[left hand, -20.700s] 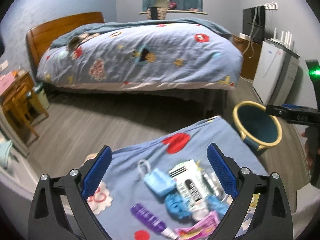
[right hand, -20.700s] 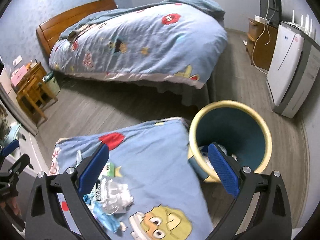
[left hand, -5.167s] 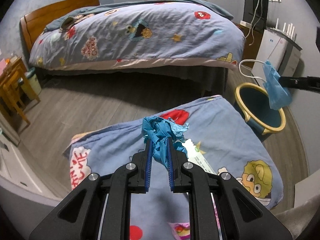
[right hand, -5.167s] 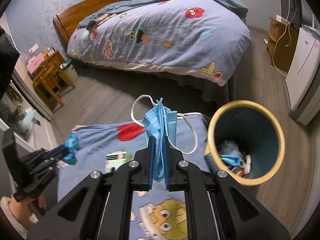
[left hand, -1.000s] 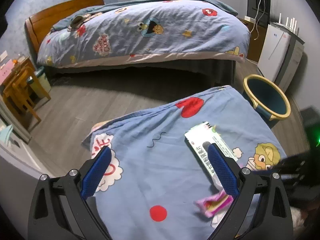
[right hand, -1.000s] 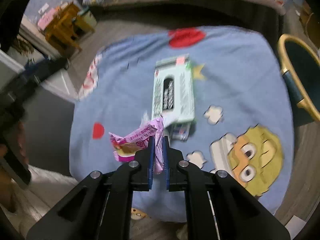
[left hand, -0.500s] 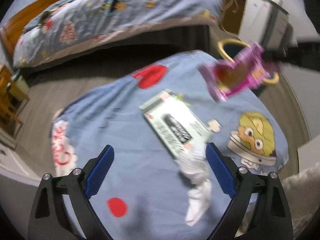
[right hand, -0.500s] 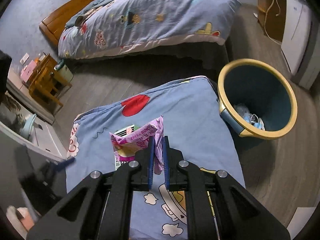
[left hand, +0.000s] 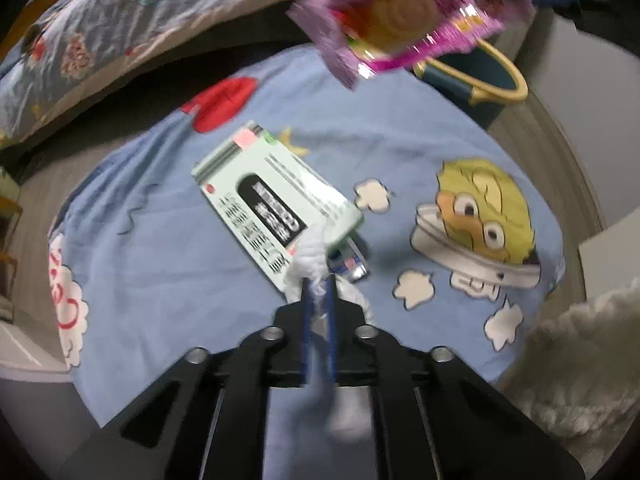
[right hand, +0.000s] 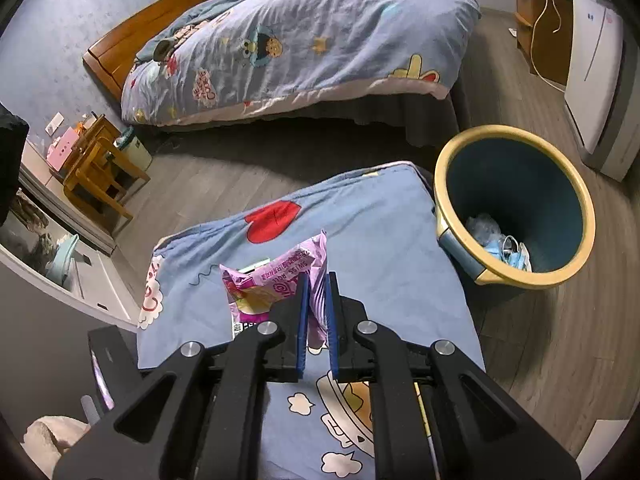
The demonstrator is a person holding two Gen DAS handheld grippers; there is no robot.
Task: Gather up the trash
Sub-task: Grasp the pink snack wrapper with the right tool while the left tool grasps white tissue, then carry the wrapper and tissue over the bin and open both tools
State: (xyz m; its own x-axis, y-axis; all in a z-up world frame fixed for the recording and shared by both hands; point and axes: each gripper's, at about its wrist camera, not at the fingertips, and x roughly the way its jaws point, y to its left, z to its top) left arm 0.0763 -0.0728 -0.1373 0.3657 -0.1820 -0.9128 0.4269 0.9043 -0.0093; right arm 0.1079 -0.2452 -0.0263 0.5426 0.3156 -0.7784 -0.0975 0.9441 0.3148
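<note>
Left gripper (left hand: 316,280): jaws closed on a crumpled white tissue (left hand: 310,254), which stands up between the blue pads just above the cloth. The left wrist view is motion-blurred, so whether the tissue's lower end touches the cloth cannot be told.

Right gripper (right hand: 316,280): jaws closed on a pink snack wrapper (right hand: 276,280), held clear of the surface. In the left wrist view the same wrapper (left hand: 400,20) hangs at 1 o'clock, above the far edge of the cloth.

Remaining on the blue cartoon cloth (left hand: 160,240): a pale green box (left hand: 272,200) lying flat near the centre, its near corner just beside the tissue. A small foil item (left hand: 348,260) lies at the box's near end, at about 1 o'clock from the left gripper; its nature is unclear.

Trash bin (right hand: 516,208): teal with a yellow rim, standing on the wooden floor (right hand: 224,184) against the cloth's right edge, at 2 o'clock from the right gripper. Blue and white refuse (right hand: 500,244) lies at its bottom.

Background: bed with a blue patterned duvet (right hand: 300,40) at 12 o'clock; a wooden chair (right hand: 100,168) at 10 o'clock.
</note>
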